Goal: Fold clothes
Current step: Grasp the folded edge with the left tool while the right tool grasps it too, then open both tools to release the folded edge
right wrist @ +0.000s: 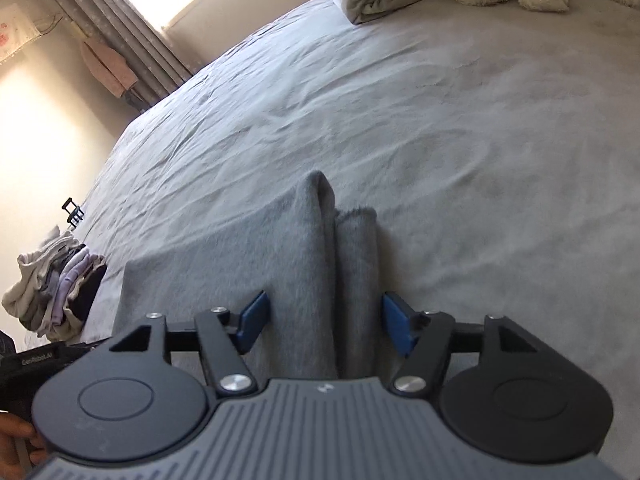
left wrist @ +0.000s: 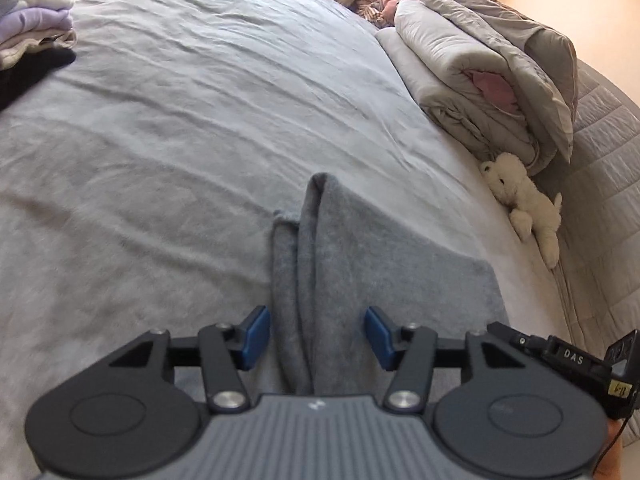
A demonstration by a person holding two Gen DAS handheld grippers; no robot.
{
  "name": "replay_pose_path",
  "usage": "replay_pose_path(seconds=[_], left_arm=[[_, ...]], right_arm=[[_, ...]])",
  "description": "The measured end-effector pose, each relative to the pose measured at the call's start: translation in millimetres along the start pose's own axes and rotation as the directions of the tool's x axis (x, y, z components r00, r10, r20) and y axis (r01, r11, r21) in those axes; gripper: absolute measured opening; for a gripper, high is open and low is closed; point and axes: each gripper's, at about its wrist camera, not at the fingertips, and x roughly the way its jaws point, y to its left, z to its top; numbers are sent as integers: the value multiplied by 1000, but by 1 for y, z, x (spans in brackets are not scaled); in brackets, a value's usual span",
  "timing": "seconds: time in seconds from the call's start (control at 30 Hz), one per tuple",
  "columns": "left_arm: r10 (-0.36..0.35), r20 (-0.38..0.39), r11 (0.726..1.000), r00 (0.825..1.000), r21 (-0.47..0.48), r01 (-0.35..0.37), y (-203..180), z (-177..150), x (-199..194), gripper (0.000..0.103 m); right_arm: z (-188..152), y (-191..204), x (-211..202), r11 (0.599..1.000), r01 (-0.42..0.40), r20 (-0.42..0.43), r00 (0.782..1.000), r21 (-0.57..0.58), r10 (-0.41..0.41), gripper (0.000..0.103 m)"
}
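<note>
Left gripper: jaws apart, pads clear of the grey garment, a raised fold between them. Garment flat on the bed. Right gripper: jaws apart likewise, straddling another fold, seemingly without contact.
</note>
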Motion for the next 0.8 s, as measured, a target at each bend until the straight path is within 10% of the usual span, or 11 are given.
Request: replay_pose_path(seconds=[0.13,0.27,0.8], left_arm=[[5,34,999,999,41,-6,-4,4,7,52],[5,59,999,998,53,-8,-5,5,11,27],[31,147,991,989,126,-49,-15,2,14,21]], right_arm=[[3,4,4,999,12,12,1000,-52,-12,40],[4,13,6,993,17,24,1000,-113,-14,26],[1,35,9,953,150,126,985,-264,-120,20]])
